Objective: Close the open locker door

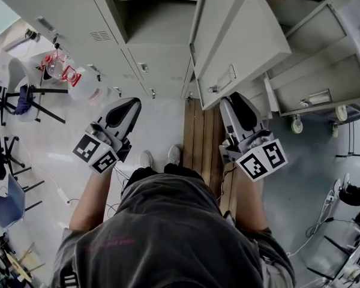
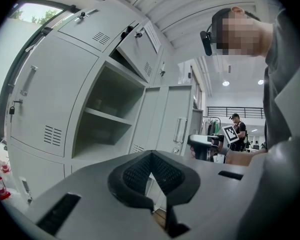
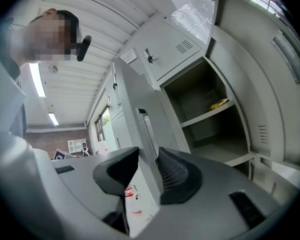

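Right gripper (image 3: 147, 159) has its jaws fairly wide and straddles the free edge of the door (image 3: 131, 104) at the level of the handle (image 3: 146, 129). Its ribbed pad (image 3: 177, 176) lies close beside that edge on the compartment side, and the other pad stands off the door's face, so nothing looks clamped. This is a sensible place to take hold: the free edge is farthest from the hinge, where a light push swings the panel most easily. The door itself juts well out from the locker (image 1: 78, 23) toward the person (image 1: 168, 233), roughly square to the row of fronts. To its right is an open compartment (image 3: 210, 134) whose shelf (image 3: 210, 110) carries something small and yellow. Another compartment gapes on the door's left, and the views do not settle which of the two it covers. The left gripper (image 2: 150, 155) is held level at the person's left, well apart from the door, with its jaw tips together and nothing between them. It seems parked there, idle and clear of the door's swing. By the look of things the closing has not begun. The next move likely calls for pressing a jaw flat against the door's face and following its arc, without catching the handle.
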Tool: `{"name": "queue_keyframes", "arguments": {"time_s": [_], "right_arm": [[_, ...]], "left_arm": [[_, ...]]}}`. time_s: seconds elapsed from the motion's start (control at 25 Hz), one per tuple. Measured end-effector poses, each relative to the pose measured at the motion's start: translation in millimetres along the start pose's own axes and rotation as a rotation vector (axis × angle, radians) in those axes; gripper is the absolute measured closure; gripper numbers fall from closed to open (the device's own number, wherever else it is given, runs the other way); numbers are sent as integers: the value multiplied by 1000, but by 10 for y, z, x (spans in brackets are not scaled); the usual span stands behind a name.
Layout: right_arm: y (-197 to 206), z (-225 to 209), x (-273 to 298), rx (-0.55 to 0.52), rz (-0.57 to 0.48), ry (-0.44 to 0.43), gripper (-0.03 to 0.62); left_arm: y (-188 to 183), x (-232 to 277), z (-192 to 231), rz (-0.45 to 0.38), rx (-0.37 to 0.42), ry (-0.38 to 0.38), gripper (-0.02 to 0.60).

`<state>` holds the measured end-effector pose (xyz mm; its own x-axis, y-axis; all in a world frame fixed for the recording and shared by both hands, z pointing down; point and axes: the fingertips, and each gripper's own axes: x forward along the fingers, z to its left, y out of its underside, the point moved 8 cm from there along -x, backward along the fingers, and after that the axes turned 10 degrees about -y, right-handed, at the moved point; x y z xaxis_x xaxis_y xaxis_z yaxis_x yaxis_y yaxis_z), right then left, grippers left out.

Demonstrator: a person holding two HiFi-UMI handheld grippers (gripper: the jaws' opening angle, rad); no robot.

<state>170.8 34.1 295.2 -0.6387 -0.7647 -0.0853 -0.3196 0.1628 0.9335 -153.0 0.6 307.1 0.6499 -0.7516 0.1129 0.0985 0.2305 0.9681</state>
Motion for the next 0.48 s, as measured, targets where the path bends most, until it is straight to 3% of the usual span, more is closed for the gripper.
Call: {"name": "queue_keyframes", "arguments": {"time_s": [0.48], "right_arm": [[56,125,133,-7,21,-44,456]], "left_arm": [[4,-147,98,-17,-10,-28,568]]}}
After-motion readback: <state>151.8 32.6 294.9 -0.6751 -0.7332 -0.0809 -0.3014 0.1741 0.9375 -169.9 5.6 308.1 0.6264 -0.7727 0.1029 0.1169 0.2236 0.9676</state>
